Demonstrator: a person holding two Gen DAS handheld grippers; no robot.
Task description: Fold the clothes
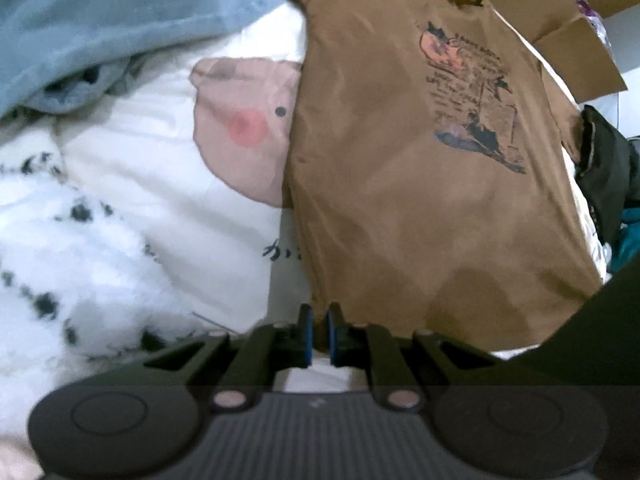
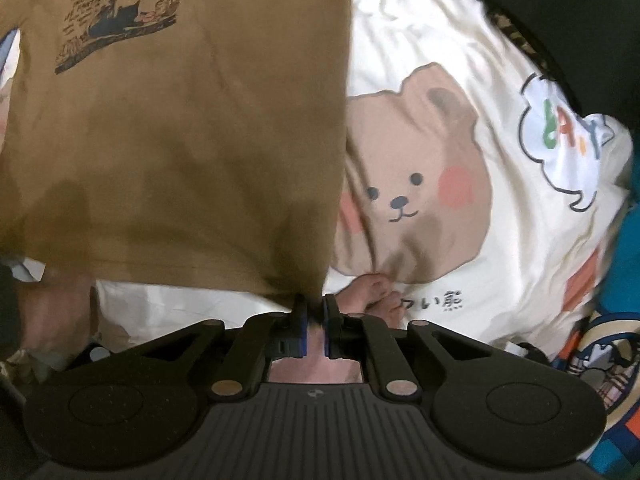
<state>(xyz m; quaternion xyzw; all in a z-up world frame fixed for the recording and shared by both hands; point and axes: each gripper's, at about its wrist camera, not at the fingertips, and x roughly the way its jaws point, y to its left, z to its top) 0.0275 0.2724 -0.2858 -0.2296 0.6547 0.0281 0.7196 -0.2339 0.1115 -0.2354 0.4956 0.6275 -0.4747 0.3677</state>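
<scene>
A brown T-shirt with a dark printed picture on its chest lies spread over a white bear-print bedcover. My left gripper is shut on the shirt's bottom hem at one corner. In the right wrist view the same brown T-shirt fills the upper left, and my right gripper is shut on the hem's other corner. The shirt's sleeves and collar lie at the far end, away from both grippers.
A blue-grey garment is heaped at the far left. Cardboard boxes and dark clothes sit beyond the shirt. A person's bare foot rests on the bedcover right of my right gripper. Colourful fabric lies lower right.
</scene>
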